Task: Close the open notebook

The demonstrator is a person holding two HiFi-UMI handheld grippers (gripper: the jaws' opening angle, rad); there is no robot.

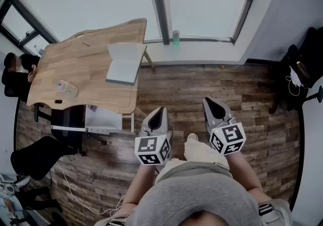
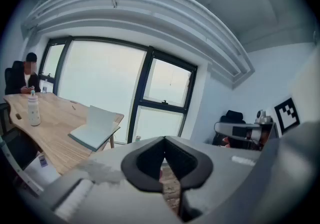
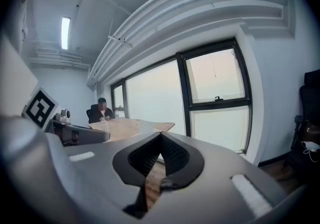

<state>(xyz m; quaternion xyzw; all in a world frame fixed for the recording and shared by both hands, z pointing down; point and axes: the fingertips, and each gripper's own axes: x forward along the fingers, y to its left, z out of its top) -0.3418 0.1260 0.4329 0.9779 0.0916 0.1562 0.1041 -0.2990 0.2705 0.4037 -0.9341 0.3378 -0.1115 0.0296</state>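
Observation:
The open notebook (image 1: 125, 62) lies on the near right corner of the wooden table (image 1: 75, 66), one leaf standing up; the left gripper view shows the notebook (image 2: 95, 128) at left, far off. My left gripper (image 1: 159, 113) and right gripper (image 1: 209, 103) hang over the floor in front of the person, well short of the table. Both are shut with nothing between the jaws. In the left gripper view the jaws of the left gripper (image 2: 164, 139) meet at the tips, and those of the right gripper (image 3: 160, 134) do the same in the right gripper view.
A clear bottle (image 1: 67, 88) stands on the table's near left part. A person (image 1: 17, 76) sits at the far end. A green bottle (image 1: 175, 39) stands on the window sill. Black chairs (image 1: 35, 157) are by the table; dark gear (image 1: 303, 76) is at right.

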